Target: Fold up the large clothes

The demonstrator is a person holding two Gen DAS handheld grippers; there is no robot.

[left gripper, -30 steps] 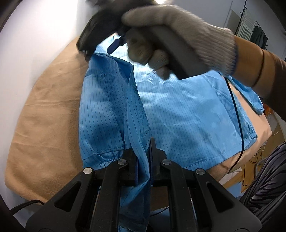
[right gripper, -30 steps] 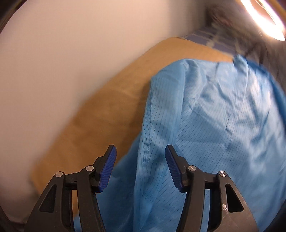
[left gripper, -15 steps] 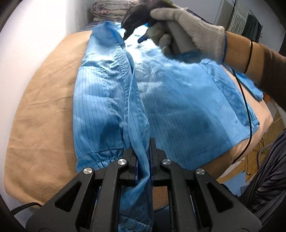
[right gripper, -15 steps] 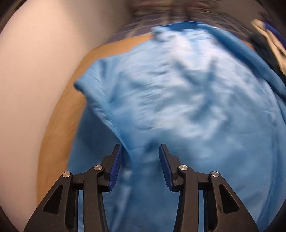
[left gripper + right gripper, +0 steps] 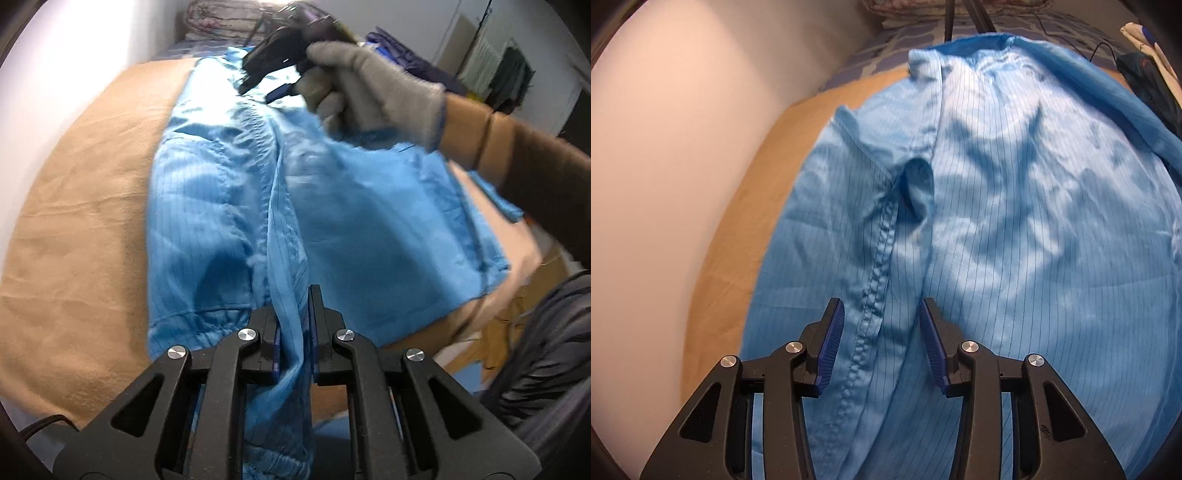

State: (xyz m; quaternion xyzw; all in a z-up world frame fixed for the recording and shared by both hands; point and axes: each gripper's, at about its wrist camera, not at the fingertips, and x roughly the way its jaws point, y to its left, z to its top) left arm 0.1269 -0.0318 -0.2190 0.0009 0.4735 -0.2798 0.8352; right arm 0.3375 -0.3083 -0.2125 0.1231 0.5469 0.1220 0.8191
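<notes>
A large blue pinstriped garment (image 5: 362, 229) lies spread on a tan blanket (image 5: 85, 221); its left sleeve is folded over the body. My left gripper (image 5: 293, 314) is shut on a fold of the garment near the elastic cuff at the near edge. My right gripper (image 5: 882, 332) is open, its blue pads either side of a stitched seam of the garment (image 5: 1015, 221), just above the cloth near the shoulder. In the left wrist view the right gripper (image 5: 266, 74) shows at the far end, held by a grey-gloved hand.
A white wall (image 5: 665, 166) runs along the left of the bed. Folded bedding (image 5: 221, 22) and dark clothes (image 5: 406, 55) lie at the far end. A patterned sheet (image 5: 886, 48) lies beyond the blanket. The person's striped clothing (image 5: 535, 369) is at the right.
The right gripper has travelled along the garment from the sleeve side toward the collar end and narrowed its opening somewhat. The left gripper has kept its hold on the fold.
</notes>
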